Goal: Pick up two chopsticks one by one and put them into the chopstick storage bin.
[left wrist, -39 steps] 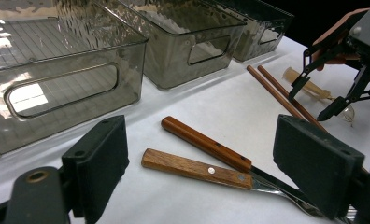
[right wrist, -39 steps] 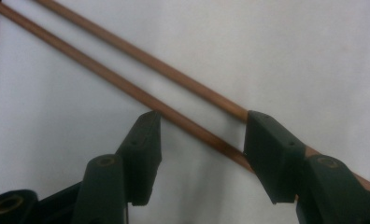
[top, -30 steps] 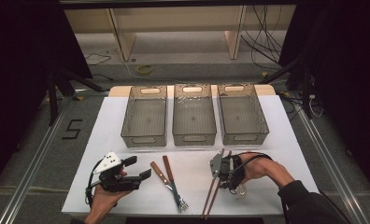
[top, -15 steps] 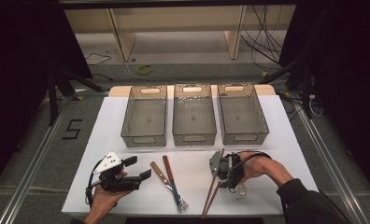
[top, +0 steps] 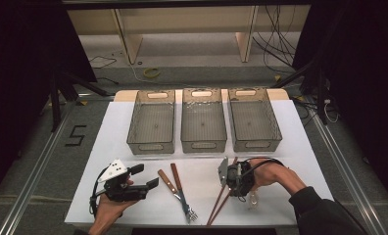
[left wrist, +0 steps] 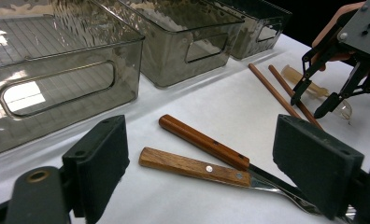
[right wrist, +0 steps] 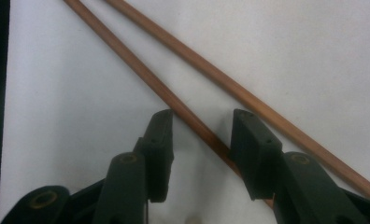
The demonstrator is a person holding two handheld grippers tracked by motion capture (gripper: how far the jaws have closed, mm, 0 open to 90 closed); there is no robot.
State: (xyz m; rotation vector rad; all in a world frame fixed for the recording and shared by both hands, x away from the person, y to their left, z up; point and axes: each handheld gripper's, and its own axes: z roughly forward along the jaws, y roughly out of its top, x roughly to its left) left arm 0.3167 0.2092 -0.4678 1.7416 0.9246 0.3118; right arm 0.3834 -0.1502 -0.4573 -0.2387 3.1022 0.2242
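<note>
Between the closing right gripper (right wrist: 199, 140) jaws lies 1 chopstick (right wrist: 141, 77), ungripped.

White table (top: 290, 132) carrying three grey bins (top: 204, 120) in a row along far side. Nearer than middle bin: two wooden-handled utensils (top: 175, 186); right of those, two chopsticks (top: 220, 206) and a clear spoon (top: 253, 198).

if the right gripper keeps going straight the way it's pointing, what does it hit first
Most likely the nearer chopstick: the right gripper points down at the table and that stick runs between its closing jaws, not yet pinched. The second chopstick lies just outside them.
</note>
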